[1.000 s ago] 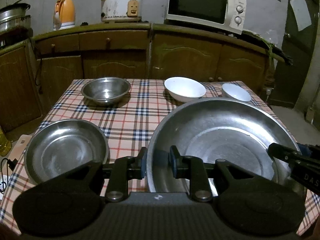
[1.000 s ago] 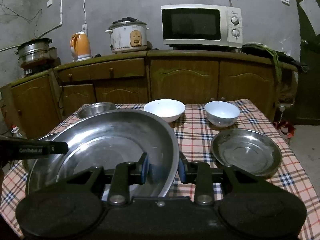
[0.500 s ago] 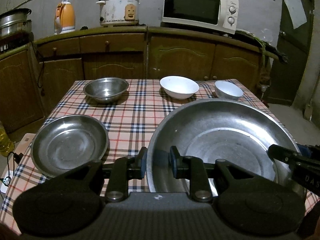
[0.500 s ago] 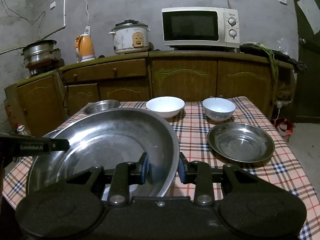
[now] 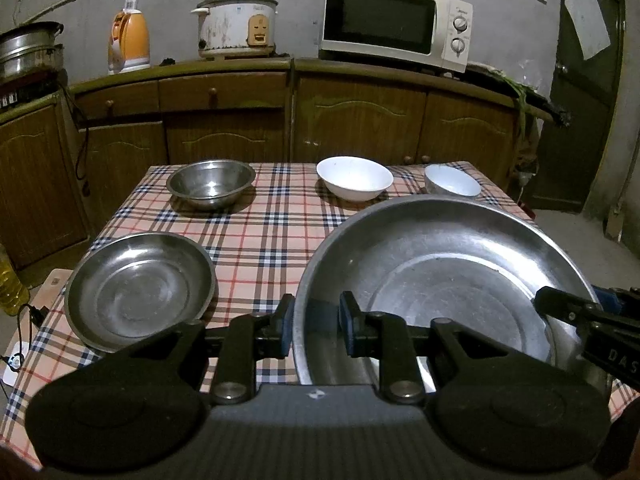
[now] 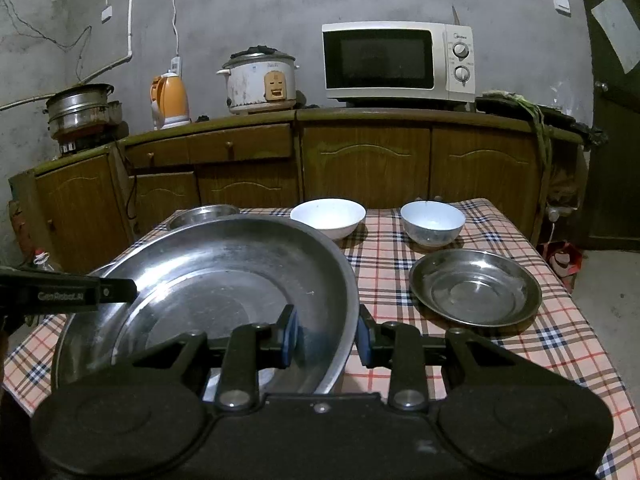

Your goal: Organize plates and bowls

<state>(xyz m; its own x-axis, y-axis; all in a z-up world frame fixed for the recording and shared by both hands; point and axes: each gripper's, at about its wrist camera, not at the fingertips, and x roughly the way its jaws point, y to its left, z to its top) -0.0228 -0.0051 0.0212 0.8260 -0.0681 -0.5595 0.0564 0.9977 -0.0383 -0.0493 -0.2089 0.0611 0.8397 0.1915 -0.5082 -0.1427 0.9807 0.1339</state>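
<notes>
Left wrist view: the left gripper (image 5: 316, 330) clamps the near left rim of the large steel basin (image 5: 452, 280), one pad outside the wall and one inside. The right gripper (image 5: 576, 312) reaches in at the basin's right rim. Left of the basin, a steel plate (image 5: 138, 290) lies on the checked tablecloth (image 5: 268, 236). Beyond the basin stand a steel bowl (image 5: 211, 182), a wide white bowl (image 5: 354, 178) and a small white bowl (image 5: 452, 181).

Right wrist view: the right gripper (image 6: 328, 336) pinches the basin's (image 6: 216, 280) right rim, pads pressed on both sides of the wall. The left gripper (image 6: 120, 290) meets the basin's left rim. Right of the basin, apart from it, lies a second steel plate (image 6: 476, 287); both white bowls (image 6: 328, 216) (image 6: 432, 222) stand beyond.
</notes>
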